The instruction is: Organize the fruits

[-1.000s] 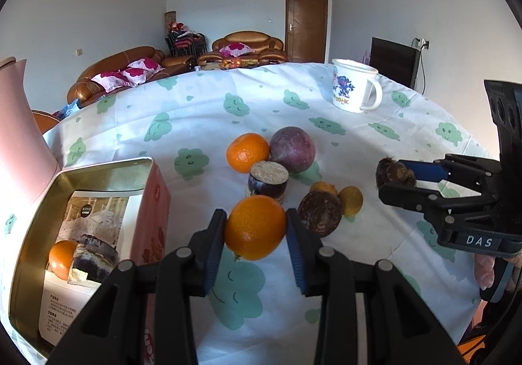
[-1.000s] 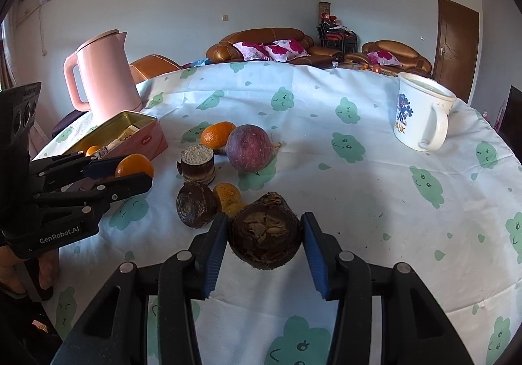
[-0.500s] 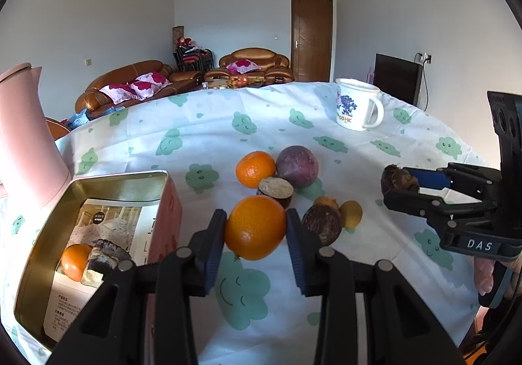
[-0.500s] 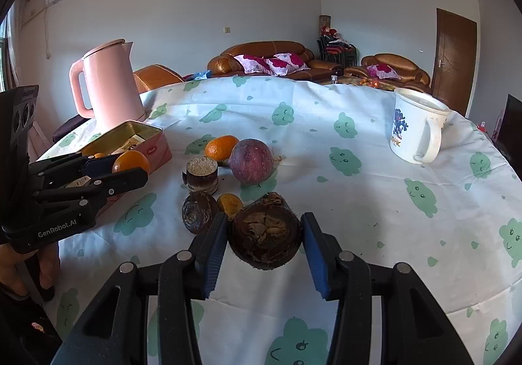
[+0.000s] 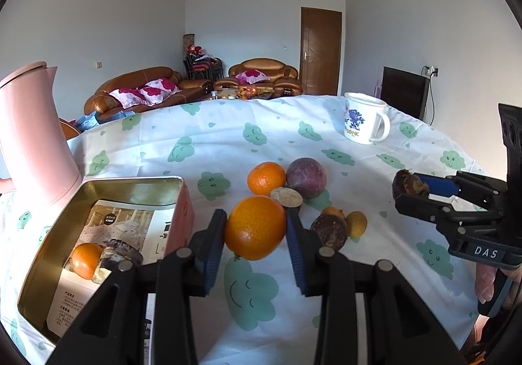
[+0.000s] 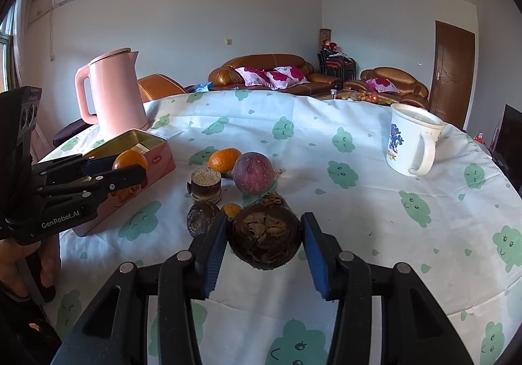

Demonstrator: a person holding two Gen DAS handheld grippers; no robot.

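A round surface under a cloud-print cloth carries a pink kettle, an open tin, a white mug and clustered loose fruits

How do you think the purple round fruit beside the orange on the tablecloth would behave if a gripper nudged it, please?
The purple fruit looks nearly spherical and smooth, so it would probably roll rather than slide. The soft tablecloth may slow it. It touches the small orange and stands close to the cut dark piece, so a nudge from the right would likely shove those too.
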